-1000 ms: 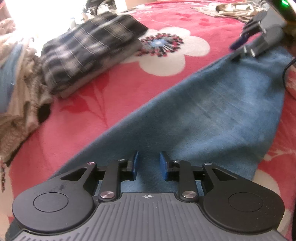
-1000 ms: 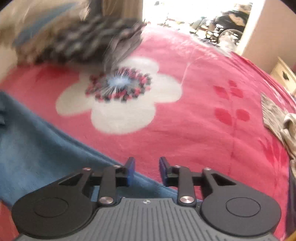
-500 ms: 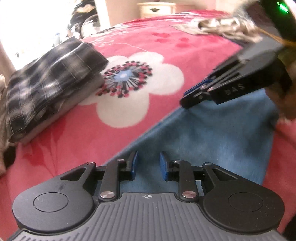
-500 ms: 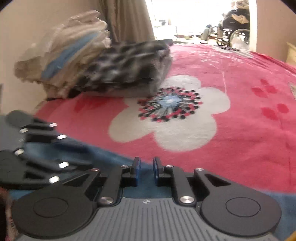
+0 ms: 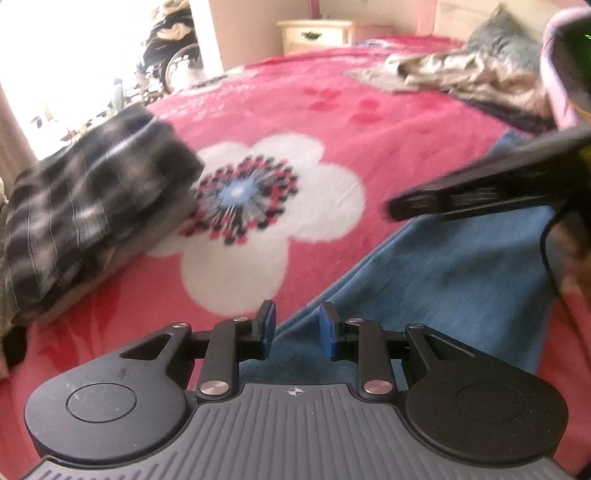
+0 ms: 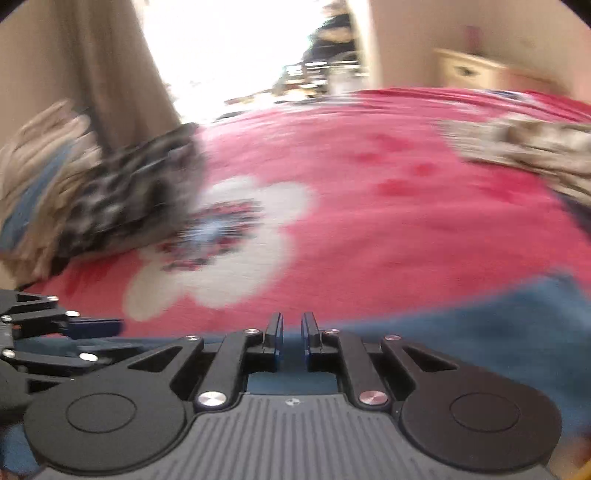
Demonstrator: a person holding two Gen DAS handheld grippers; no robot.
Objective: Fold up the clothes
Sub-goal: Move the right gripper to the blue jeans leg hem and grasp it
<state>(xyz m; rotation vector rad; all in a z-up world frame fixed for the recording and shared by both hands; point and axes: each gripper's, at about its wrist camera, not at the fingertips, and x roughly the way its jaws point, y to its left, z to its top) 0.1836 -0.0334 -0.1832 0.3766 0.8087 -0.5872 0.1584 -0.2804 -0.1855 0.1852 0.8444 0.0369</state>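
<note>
A bed covered by a red blanket (image 5: pixel 388 122) with a large white flower print (image 5: pixel 273 221) is seen, with a pale dresser (image 5: pixel 314 35) at the far wall and a bright opening at the upper left. The left gripper (image 5: pixel 297 328) is pointed steeply down over the edge of one blue cloth (image 5: pixel 461 266) spread at the right of the bed; its fingers (image 5: pixel 267 325) are set at a narrow gap, with the cloth's edge seen between them, though a grip cannot be told. The right gripper (image 6: pixel 291 339) is angled down over the same blue cloth (image 6: pixel 498 332), and its jaws are closing to a slim gap over the cloth; whether it is pinched is not shown. In the left view the right gripper (image 5: pixel 402 206) is seen side-on above the cloth. One folded plaid garment (image 5: pixel 85 214) lies at the left, and one crumpled tan heap (image 5: pixel 461 74) at the far right. Compared with a second ago, the right jaws are narrower, the left gap is unchanged, and the plaid garment appears nearer the frame's left edge
</note>
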